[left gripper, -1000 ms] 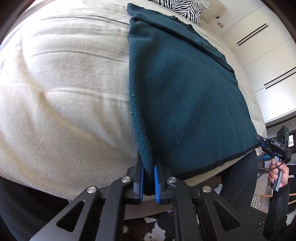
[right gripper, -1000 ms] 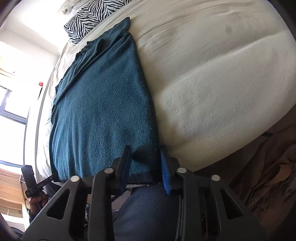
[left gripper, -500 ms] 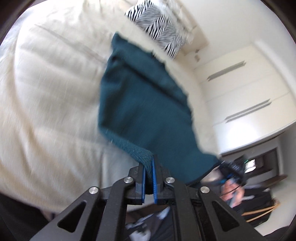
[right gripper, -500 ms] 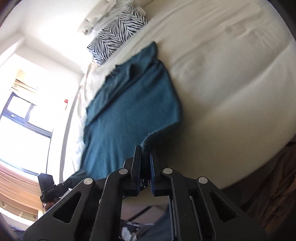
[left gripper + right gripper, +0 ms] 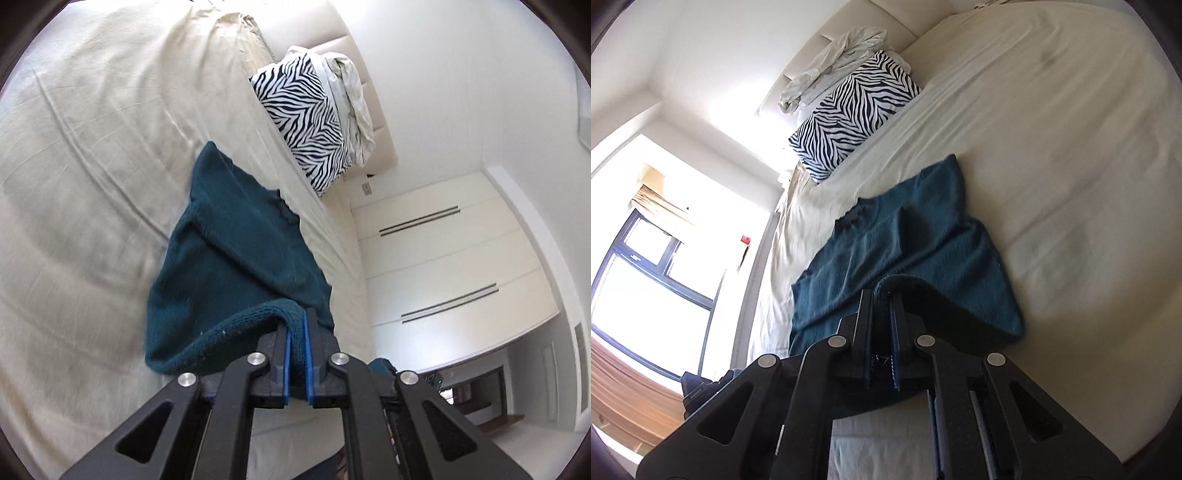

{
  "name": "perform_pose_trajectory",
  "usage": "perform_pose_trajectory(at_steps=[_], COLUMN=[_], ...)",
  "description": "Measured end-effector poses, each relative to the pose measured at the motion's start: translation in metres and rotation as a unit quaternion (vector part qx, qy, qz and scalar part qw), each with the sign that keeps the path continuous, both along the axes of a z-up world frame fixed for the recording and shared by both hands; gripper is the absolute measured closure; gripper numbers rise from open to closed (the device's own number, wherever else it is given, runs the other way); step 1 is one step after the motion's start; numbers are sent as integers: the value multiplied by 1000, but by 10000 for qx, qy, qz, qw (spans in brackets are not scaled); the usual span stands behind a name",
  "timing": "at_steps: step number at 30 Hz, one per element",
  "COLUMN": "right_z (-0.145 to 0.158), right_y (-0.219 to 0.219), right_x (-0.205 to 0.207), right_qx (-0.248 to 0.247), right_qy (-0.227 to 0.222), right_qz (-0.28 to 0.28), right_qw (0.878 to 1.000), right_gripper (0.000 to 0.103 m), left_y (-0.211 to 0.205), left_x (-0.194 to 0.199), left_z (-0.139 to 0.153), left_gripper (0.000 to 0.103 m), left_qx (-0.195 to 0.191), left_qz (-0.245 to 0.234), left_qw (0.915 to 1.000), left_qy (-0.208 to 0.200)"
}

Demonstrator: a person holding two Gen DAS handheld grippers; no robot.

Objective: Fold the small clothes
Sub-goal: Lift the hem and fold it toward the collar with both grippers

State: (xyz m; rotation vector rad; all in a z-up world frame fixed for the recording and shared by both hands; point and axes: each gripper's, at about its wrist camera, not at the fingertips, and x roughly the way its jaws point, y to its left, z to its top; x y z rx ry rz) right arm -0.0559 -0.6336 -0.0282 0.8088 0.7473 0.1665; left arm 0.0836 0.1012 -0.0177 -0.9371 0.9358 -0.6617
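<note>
Teal garment lifted by two corners for a fold

Left wrist view: your left gripper (image 5: 294, 332) pinches the teal garment (image 5: 236, 266), its near edge raised off the bed (image 5: 74, 184), likely for folding toward the zebra pillow (image 5: 306, 122).

Right wrist view: your right gripper (image 5: 882, 306) clamps the other corner, angled down toward the bed.

Daylight flooded in from the window (image 5: 646, 288) at 9 o'clock of the right wrist view — panes blown out to white glare; the bedsheet (image 5: 85, 192) smeared with motion blur; fisheye bending and dark vignette ringed both views.
</note>
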Motion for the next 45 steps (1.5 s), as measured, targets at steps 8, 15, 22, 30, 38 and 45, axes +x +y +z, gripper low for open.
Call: perform_pose_trajectory(at_steps=[8,15,22,30,38,45], right_z=[0,-18,-44,-97,-97,-73], right_y=[-7,-13,-20,-30,-23,-9], right_x=[79,148,209,271,267,234], right_qx=[-218,-283,-302,-201,-627,-1337], right_qy=[27,131,329,830,563,515], right_qz=[-179,-376,-574,-832,-1039,-871], right_qw=[9996,9988,9974,9929,9910,9859], right_gripper=[96,96,96,92,50,50], left_y=[-15,-28,-34,-46,-32,-28], left_x=[62,125,188,229,220,175], left_z=[2,-2,-25,-68,-69,-58], left_gripper=[97,97,97,88,28,28], left_qx=[-3,123,293,586,524,1175], left_qz=[133,247,417,466,680,531], left_qw=[9999,9996,9984,9952,9947,9914], left_qy=[-10,-10,250,628,570,237])
